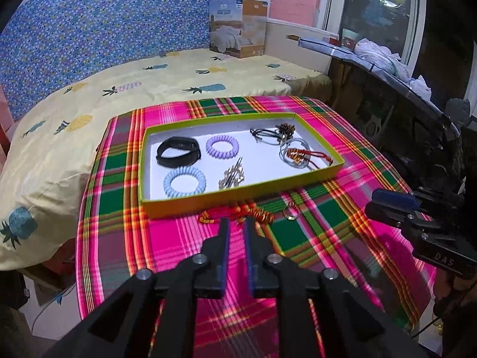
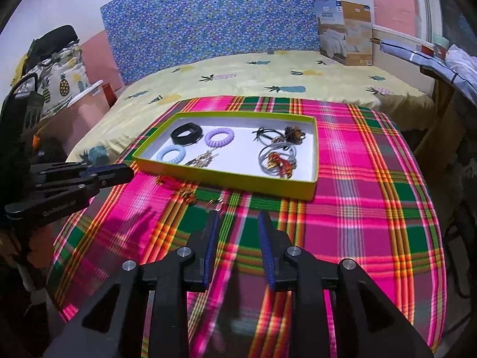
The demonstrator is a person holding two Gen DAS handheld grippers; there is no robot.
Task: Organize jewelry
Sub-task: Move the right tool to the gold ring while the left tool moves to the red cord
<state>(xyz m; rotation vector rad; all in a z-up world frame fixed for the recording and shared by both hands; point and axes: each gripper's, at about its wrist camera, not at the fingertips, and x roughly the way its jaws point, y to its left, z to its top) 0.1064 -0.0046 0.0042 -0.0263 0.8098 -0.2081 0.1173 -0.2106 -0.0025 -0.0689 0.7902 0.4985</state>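
- Left gripper (image 1: 237, 223): fingers nearly closed with a narrow gap, grasping nothing, tips just short of the red-gold bracelet (image 1: 235, 216) on the plaid surface (image 1: 313, 232).
- Right gripper (image 2: 238, 217): fingers spread apart, empty, near a small ring (image 2: 219, 204).
- Green-rimmed tray (image 1: 238, 198): holds remaining jewelry, beyond both grippers.

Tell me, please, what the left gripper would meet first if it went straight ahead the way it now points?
Probably the red and gold bracelet lying on the plaid cloth, just beyond the tips of the left gripper. Behind it stands the near wall of the green tray. Depth is unclear, so the fingers might pass just above the bracelet.
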